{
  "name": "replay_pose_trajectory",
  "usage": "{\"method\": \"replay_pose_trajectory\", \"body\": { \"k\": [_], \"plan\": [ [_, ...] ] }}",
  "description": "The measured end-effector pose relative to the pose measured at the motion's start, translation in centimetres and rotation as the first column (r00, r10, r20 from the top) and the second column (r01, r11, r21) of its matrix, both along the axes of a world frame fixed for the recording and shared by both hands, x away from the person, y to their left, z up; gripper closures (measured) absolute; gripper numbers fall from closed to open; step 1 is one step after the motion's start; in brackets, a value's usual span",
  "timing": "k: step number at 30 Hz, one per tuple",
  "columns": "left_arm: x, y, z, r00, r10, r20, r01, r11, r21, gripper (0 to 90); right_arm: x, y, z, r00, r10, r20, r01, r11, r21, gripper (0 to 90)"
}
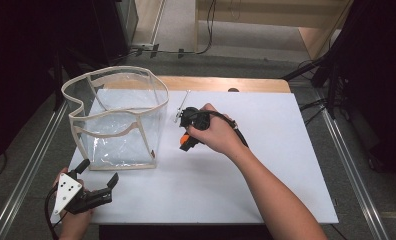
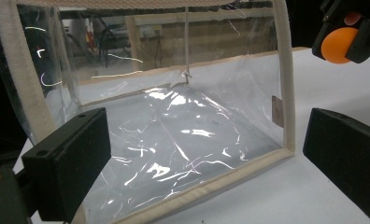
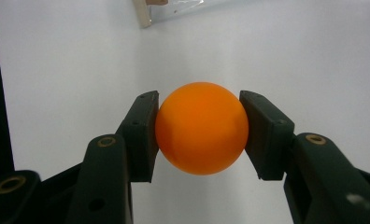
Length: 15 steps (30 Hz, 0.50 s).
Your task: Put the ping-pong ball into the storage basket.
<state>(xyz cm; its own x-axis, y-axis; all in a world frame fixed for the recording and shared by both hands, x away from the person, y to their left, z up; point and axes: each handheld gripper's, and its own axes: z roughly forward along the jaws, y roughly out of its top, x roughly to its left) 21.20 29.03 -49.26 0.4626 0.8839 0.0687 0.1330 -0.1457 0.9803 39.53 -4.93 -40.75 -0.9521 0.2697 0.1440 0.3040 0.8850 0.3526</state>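
1. At the near left corner of the table (image 1: 266, 200), the left gripper (image 1: 100, 181) is held low by the person's left hand (image 1: 75, 222); its fingers (image 2: 68, 161) are spread wide apart and nothing is gripped between them.
2. Just beyond those fingers, a clear plastic bag (image 1: 117, 120) with cream fabric edging is stood upright and open-topped on the white table surface, on the left half.
3. To the right of the bag, near the table's middle, the right gripper (image 3: 199, 133) is held by the right hand (image 1: 217, 134) and pointed toward the left.
4. An orange ball (image 3: 202, 128) is clamped between the right gripper's fingers (image 3: 143, 135), above the table and close beside the bag's near right corner.
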Motion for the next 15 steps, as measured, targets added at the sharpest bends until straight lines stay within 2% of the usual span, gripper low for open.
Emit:
{"method": "replay_pose_trajectory", "body": {
  "k": [8, 15],
  "plan": [
    [0.0, 0.0, 0.0, 1.0, 0.007, -0.005, -0.007, 1.0, 0.001, 1.4, 0.1, 0.5, 1.0, 0.9996, 0.018, 0.021, -0.018, 1.0, 0.007, 48.0],
    [0.0, 0.0, 0.0, 1.0, 0.006, -0.006, -0.006, 1.0, 0.0, 1.4, 0.2, 0.8, 1.7, 0.9998, 0.013, 0.018, -0.013, 1.0, 0.008, 48.0]
  ]
}}
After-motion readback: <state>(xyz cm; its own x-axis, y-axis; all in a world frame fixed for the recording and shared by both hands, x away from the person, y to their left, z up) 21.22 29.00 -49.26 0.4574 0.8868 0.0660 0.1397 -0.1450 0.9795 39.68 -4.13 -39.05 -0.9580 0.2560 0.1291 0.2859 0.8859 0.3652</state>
